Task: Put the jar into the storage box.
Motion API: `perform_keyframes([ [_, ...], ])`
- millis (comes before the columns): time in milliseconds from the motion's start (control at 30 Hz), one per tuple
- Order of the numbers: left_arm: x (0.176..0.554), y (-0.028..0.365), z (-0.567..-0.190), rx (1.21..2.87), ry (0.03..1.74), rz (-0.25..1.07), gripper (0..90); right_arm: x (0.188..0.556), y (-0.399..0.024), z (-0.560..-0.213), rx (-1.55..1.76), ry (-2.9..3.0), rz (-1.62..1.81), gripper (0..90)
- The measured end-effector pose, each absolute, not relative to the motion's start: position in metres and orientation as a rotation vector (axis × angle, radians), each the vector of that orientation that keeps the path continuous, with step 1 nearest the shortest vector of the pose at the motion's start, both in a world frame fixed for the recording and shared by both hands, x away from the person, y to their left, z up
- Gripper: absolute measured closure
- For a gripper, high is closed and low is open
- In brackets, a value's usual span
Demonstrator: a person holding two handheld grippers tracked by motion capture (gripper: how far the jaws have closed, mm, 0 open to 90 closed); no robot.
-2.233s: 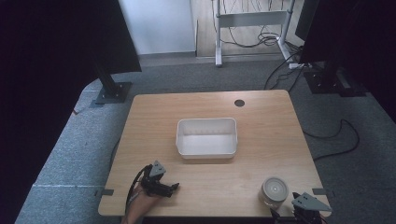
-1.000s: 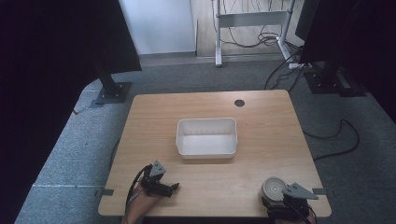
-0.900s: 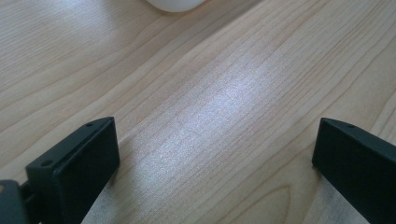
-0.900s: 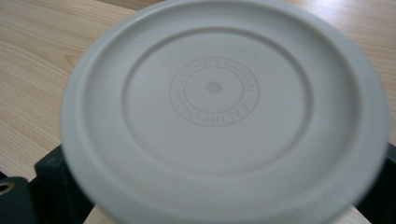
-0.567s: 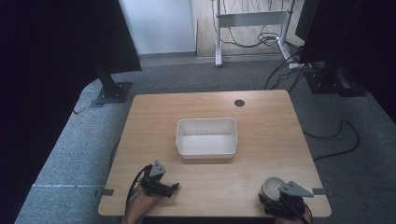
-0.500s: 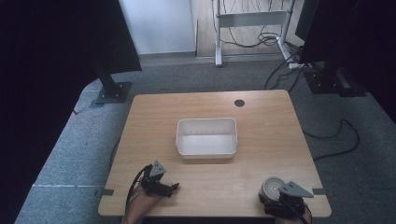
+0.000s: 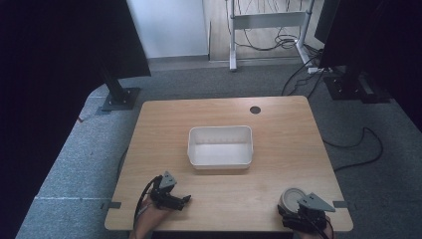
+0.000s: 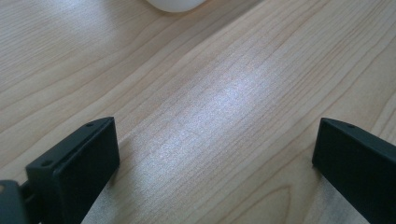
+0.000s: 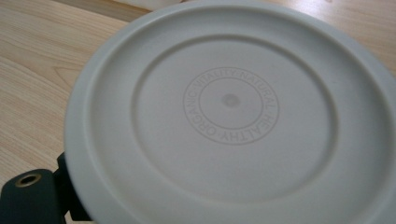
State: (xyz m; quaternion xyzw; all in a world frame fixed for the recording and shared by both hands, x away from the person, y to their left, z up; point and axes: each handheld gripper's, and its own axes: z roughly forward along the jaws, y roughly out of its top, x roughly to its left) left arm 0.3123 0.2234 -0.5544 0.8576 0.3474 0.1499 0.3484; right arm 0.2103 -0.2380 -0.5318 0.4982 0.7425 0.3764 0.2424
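- The round grey plastic lid [image 9: 229,112] with embossed ring lettering sits at the near right corner of the light wooden table [image 7: 278,124], close to the edge — a clumsy push could send it off the near side.
- The right gripper [image 7: 304,215] is right at the lid; one black jaw shows at the lid's near-left rim, the other is hidden, so I cannot tell how wide its jaws stand.
- A grip on the thin rim alone may slip and tilt the lid.
- The left gripper [image 8: 215,154] rests at the near left, jaws wide and holding nothing — too far off to help.
- The white rectangular plastic tub [image 7: 220,146] stands mid-table, well apart; carrying the lid low could clip its wall.
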Motion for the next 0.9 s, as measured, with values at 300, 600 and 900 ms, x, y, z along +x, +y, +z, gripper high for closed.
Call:
perform_keyframes([
  [300, 0.312, 0.223, -0.554, 2.223, 0.901, 0.388, 0.3, 0.215, -0.232, -0.528, 1.342, 2.038, 1.017, 9.2],
  [600, 0.312, 0.223, -0.554, 2.223, 0.901, 0.388, 0.3, 0.219, -0.225, -0.525, 1.335, 2.043, 1.024, 9.2],
  [900, 0.312, 0.223, -0.554, 2.223, 0.901, 0.388, 0.3, 0.222, -0.219, -0.524, 1.323, 2.054, 1.038, 9.2],
])
